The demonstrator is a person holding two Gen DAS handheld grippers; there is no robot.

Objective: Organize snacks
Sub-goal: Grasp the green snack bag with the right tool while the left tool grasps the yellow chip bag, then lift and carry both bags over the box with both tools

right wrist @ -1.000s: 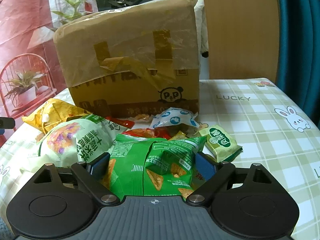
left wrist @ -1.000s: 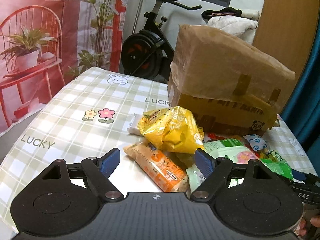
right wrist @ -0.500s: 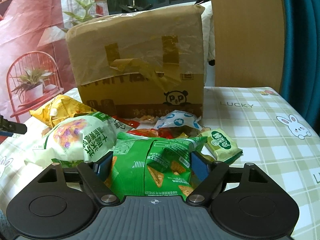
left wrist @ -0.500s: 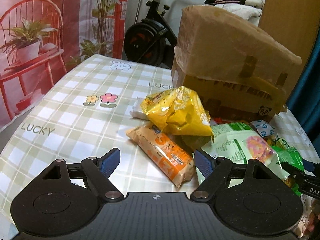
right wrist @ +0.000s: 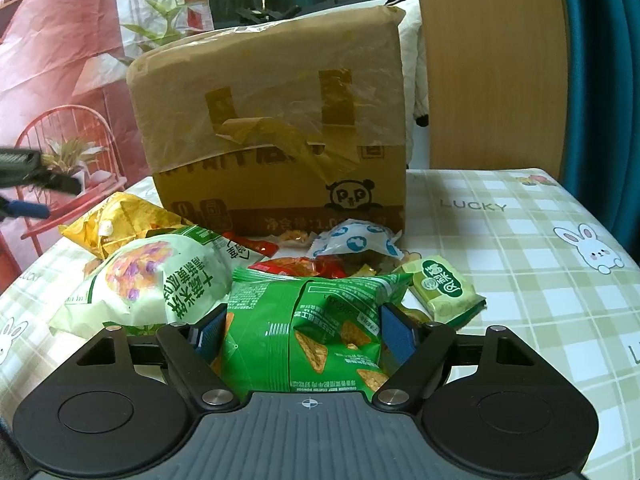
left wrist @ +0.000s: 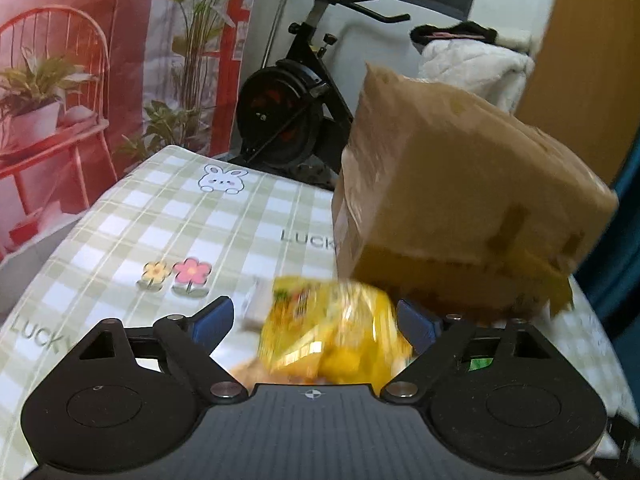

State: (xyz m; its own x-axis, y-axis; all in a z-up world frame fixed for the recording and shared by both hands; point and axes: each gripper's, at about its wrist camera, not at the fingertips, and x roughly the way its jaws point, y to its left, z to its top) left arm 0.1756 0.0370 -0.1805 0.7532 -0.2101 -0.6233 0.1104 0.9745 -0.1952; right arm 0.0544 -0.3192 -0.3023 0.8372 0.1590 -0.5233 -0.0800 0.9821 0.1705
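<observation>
A pile of snack packets lies in front of a taped cardboard box (right wrist: 272, 136). My right gripper (right wrist: 302, 330) stands around a green chip bag (right wrist: 308, 328), its blue pads at the bag's two sides; whether they press it I cannot tell. Left of it lies a pale green bag (right wrist: 156, 280), behind it a yellow bag (right wrist: 116, 220). In the left wrist view my left gripper (left wrist: 316, 320) is open, with the blurred yellow bag (left wrist: 332, 332) between its fingers, nearer the right one. The box (left wrist: 460, 208) is behind.
A small green packet (right wrist: 444, 288), a white-blue packet (right wrist: 356, 242) and red packets (right wrist: 304, 266) lie by the box. The checked tablecloth (left wrist: 152, 232) covers the table. An exercise bike (left wrist: 292, 112) stands beyond the far edge. A wooden panel (right wrist: 488, 64) stands behind right.
My left gripper has moved forward and tilted up, so the yellow bag now sits between its fingers. My right gripper's fingers have narrowed slightly around the green chip bag.
</observation>
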